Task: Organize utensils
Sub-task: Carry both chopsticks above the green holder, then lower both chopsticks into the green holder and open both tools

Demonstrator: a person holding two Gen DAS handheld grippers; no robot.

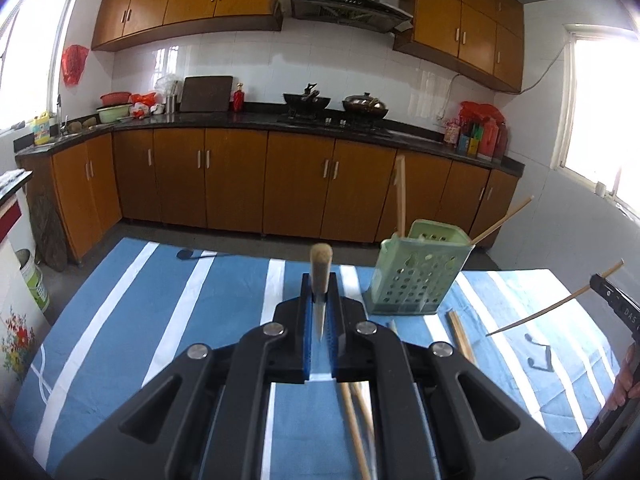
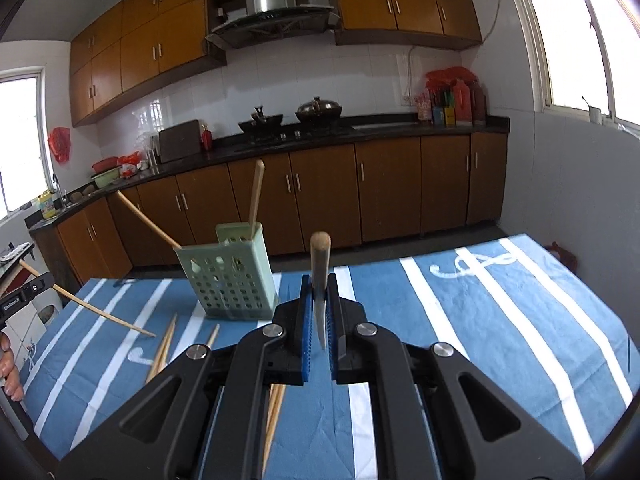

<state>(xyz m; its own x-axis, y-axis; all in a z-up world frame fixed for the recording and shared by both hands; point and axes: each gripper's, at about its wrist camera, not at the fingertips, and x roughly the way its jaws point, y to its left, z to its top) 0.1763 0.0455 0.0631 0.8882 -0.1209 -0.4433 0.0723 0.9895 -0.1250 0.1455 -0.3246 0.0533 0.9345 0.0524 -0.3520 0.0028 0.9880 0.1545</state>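
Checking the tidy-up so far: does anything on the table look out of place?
Yes. Loose chopsticks lie scattered on the cloth beside the holder, which leans askew with only two sticks in it.

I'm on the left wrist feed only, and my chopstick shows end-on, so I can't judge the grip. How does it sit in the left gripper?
Observer: In the right wrist view, the left gripper grips the left chopstick near its thick end. The thin tip slants down above the striped cloth.
Operator: And the right gripper? I see only its tip.
Observer: The right gripper is shut on the right chopstick, with a blue pad on either side.
Operator: Is anything on the cloth beyond it?
Observer: No chopsticks lie to its right. There is only a white rope pattern on the fabric.
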